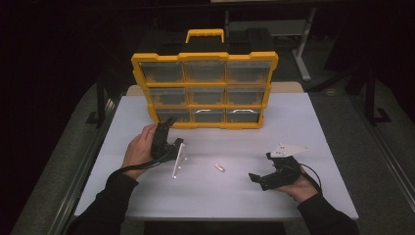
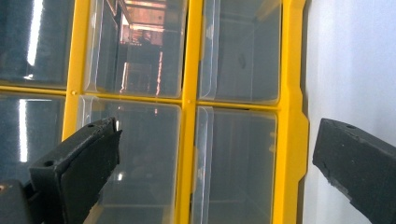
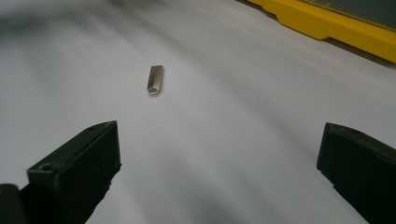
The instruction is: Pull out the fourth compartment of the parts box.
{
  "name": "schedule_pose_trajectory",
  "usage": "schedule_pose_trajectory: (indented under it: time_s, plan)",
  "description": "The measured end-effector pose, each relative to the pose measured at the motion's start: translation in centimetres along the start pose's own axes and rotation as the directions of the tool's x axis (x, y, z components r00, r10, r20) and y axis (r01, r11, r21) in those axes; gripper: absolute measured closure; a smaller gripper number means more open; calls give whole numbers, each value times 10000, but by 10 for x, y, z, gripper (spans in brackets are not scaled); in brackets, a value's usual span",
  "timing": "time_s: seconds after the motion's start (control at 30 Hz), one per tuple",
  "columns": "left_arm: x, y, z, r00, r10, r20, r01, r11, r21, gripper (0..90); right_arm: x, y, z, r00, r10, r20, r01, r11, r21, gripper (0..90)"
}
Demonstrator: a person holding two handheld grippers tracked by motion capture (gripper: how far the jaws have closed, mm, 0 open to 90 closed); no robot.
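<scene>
Yellow plastic organiser case with clear drawers (image 1: pixel 204 88) stands upright at upper centre of the white desk (image 1: pixel 293 122), fronts facing the person for drawer access. Left gripper (image 1: pixel 166 128), jaws spread and empty, is up at the bottom-left drawer, probably to pull it. Right gripper (image 1: pixel 259 178), jaws released, aims at the small pale metal bar (image 1: pixel 219 167) lying flat, centre frame; long axis runs upper left to lower right.

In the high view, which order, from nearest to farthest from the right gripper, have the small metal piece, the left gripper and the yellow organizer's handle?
1. Metal piece, to its left, mid-table.
2. Left gripper, at the organizer's lower left.
3. Handle, on top of the organizer, far side.
</scene>
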State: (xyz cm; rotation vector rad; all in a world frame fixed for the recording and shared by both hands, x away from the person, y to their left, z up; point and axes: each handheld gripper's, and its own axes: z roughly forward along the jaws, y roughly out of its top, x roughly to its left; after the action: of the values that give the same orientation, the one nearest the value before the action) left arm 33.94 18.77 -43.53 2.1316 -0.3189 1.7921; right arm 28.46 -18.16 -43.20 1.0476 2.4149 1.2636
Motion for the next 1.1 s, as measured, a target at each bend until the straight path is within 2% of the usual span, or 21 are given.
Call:
schedule_pose_trajectory:
  time_s: [0.37, 0.4, 0.43, 0.5, 0.57, 0.6, 1.1]
  plan:
    - [6, -4, 6, 9997, 211, -103, -211, 9998, -16, 4, 3, 1, -1, 10000, -26, 82, 26, 10000, 2, 0]
    - [8, -4, 6, 9993, 361, -74, -360, 9993, 111, 4, 3, 1, 0, 10000, -44, 84, 44, 10000, 39, 0]
    - [8, -4, 7, 9997, 236, -97, -236, 9997, 15, 4, 3, 0, 0, 10000, -63, 77, 63, 10000, 63, 0]
    - [10, -5, 8, 9992, 390, -109, -389, 9992, 130, 4, 3, 0, 1, 10000, -59, 43, 59, 10000, 68, 0]
    - [11, -6, 10, 9995, 267, -145, -267, 9996, 13, 4, 3, 1, 2, 10000, -53, 46, 52, 9999, 86, 0]
    - [13, -6, 10, 9990, 430, -120, -428, 9990, 162, 4, 3, 1, 2, 10000, -69, 39, 68, 9999, 97, 0]
    - [30, -8, 19, 9974, 636, -333, -633, 9980, 77, 4, 3, 0, 2, 10000, -9, 59, 8, 10000, 78, 0]
